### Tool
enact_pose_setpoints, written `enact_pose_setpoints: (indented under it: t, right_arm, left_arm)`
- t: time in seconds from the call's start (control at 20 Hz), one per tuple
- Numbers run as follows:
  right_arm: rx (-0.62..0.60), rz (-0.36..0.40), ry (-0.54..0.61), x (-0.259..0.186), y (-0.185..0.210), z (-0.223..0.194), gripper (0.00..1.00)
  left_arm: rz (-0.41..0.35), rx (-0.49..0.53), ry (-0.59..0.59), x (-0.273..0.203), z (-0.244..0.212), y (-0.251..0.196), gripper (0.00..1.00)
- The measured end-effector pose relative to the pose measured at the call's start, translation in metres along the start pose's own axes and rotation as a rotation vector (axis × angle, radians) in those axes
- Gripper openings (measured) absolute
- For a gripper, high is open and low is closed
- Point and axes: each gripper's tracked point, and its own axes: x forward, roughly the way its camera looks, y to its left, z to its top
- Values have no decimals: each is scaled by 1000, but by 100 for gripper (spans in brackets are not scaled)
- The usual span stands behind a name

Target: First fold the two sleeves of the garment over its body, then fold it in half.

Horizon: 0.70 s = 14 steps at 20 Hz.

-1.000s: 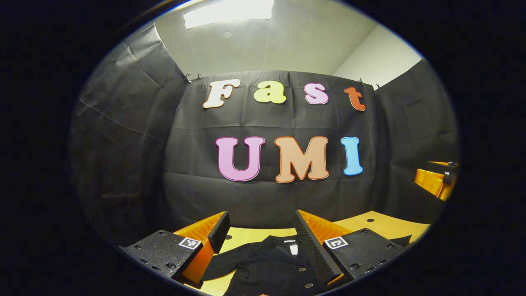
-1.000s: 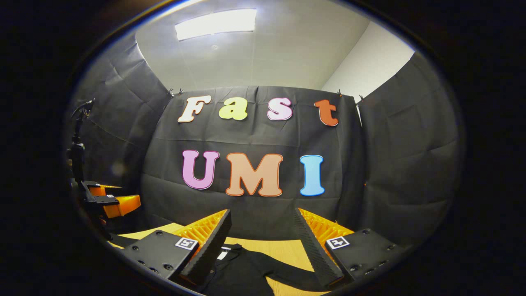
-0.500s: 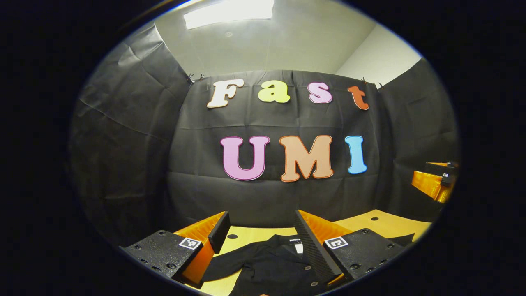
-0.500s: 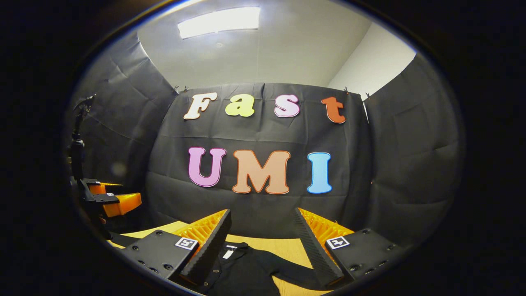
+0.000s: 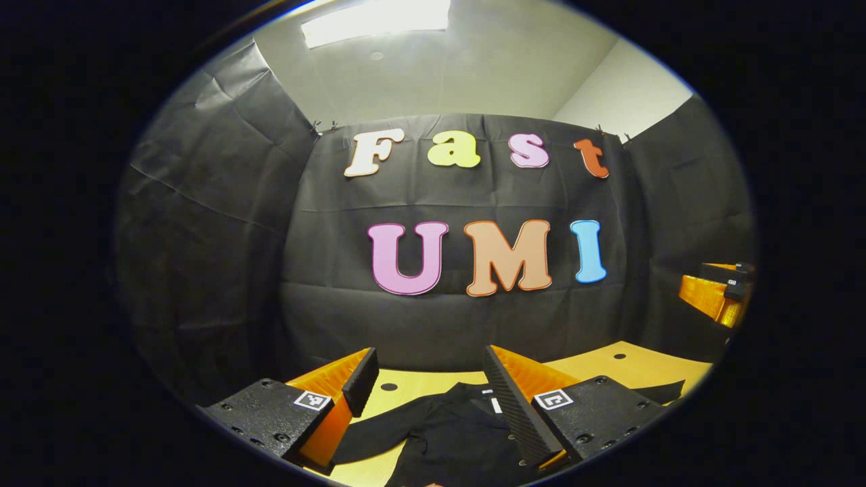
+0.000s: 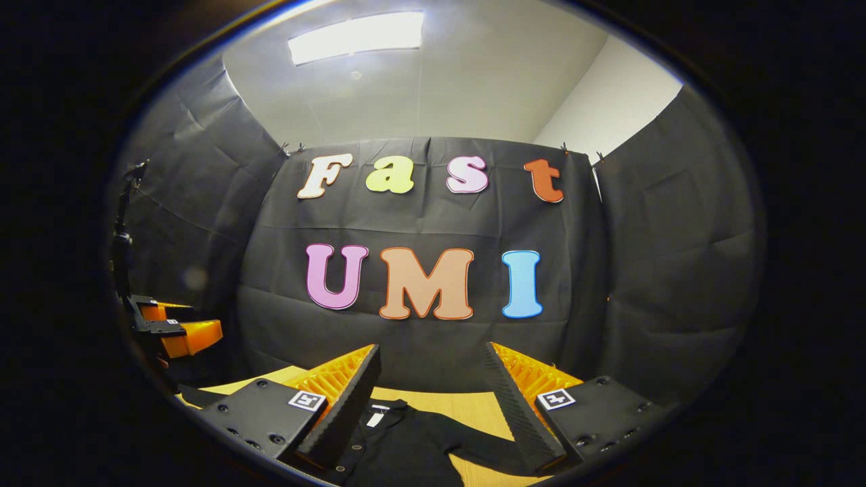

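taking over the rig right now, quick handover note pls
Left gripper: open, holding nothing, above the garment.
Right gripper: open, holding nothing, above the garment.
Black garment lies spread on the wooden table, collar toward the back wall, one sleeve out to one side, the other sleeve out to the other.
Done: nothing folded.
Left: fold both sleeves over the body, then fold it in half.

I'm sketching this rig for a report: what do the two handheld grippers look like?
The left gripper and right gripper look alike: two long wedge-shaped fingers with ribbed faces, mounted on black textured blocks with screws. Each block carries a small square black-and-white marker.
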Motion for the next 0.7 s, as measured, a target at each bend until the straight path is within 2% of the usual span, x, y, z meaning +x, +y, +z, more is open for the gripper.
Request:
enact_pose_setpoints:
  t: [0.15, 0.25, 0.7]
  right_arm:
    - [8, 3, 9, 3, 0, -4, 97]
    - [10, 21, 18, 3, 4, -8, 97]
    - [-1, 19, 33, 14, -18, -13, 97]
  left_arm:
    - [-14, 9, -1, -1, 0, -4, 93]
    - [7, 26, 1, -2, -2, 1, 92]
    - [18, 6, 24, 8, -14, -11, 92]
